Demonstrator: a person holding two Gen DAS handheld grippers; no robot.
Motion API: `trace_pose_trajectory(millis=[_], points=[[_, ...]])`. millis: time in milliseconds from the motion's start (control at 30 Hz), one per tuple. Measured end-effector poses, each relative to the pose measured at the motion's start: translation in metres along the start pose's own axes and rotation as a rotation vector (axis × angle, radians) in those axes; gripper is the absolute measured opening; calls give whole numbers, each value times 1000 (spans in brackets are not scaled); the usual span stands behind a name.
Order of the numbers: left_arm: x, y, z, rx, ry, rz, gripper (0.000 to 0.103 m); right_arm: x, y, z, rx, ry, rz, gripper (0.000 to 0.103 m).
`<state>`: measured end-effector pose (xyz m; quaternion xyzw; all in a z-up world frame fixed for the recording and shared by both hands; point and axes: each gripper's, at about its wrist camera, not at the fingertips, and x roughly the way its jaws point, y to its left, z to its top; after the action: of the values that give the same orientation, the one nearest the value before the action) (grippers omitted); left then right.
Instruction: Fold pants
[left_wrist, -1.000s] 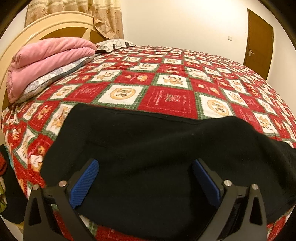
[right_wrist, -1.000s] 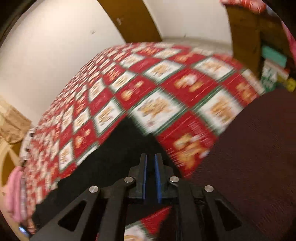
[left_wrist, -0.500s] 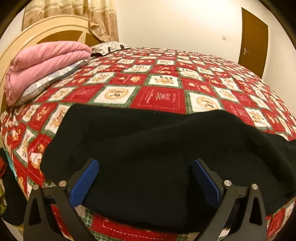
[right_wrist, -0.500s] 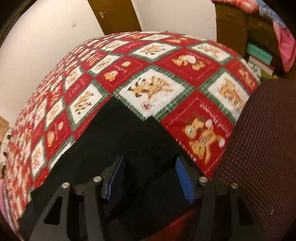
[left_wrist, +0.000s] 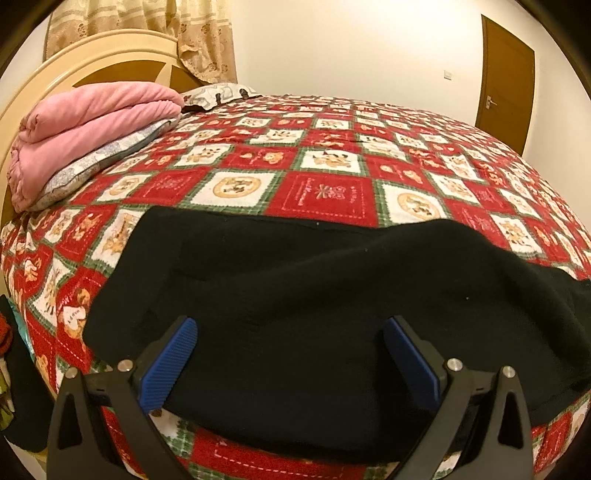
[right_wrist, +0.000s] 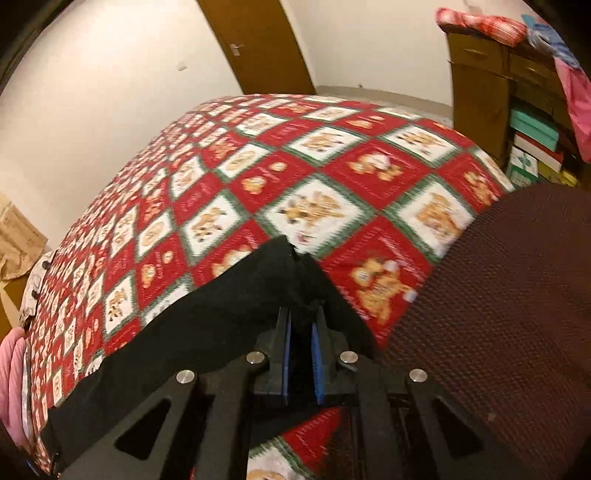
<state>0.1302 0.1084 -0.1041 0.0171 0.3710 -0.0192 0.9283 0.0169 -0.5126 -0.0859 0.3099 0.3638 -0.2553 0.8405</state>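
Since half a second ago, the right gripper (right_wrist: 300, 332) has gone from spread to pinching the black pants (right_wrist: 207, 325) at their far corner. Nearest, the left gripper (left_wrist: 290, 354) hovers wide apart over the pants (left_wrist: 314, 302), gripping nothing. They lie along the near edge of the red patchwork bedspread (left_wrist: 325, 192). Farther left, a folded pink blanket (left_wrist: 88, 122) rests on a pillow (left_wrist: 99, 158).

Black-framed left gripper (left_wrist: 290, 354) and right gripper (right_wrist: 300, 354), blue ribbed pads, silver screws
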Motion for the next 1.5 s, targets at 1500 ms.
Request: trace_pose_trajectory(millis=[1500], points=[[-24, 129, -26, -241, -25, -23, 103, -36, 266, -248, -991, -46, 412, 24]])
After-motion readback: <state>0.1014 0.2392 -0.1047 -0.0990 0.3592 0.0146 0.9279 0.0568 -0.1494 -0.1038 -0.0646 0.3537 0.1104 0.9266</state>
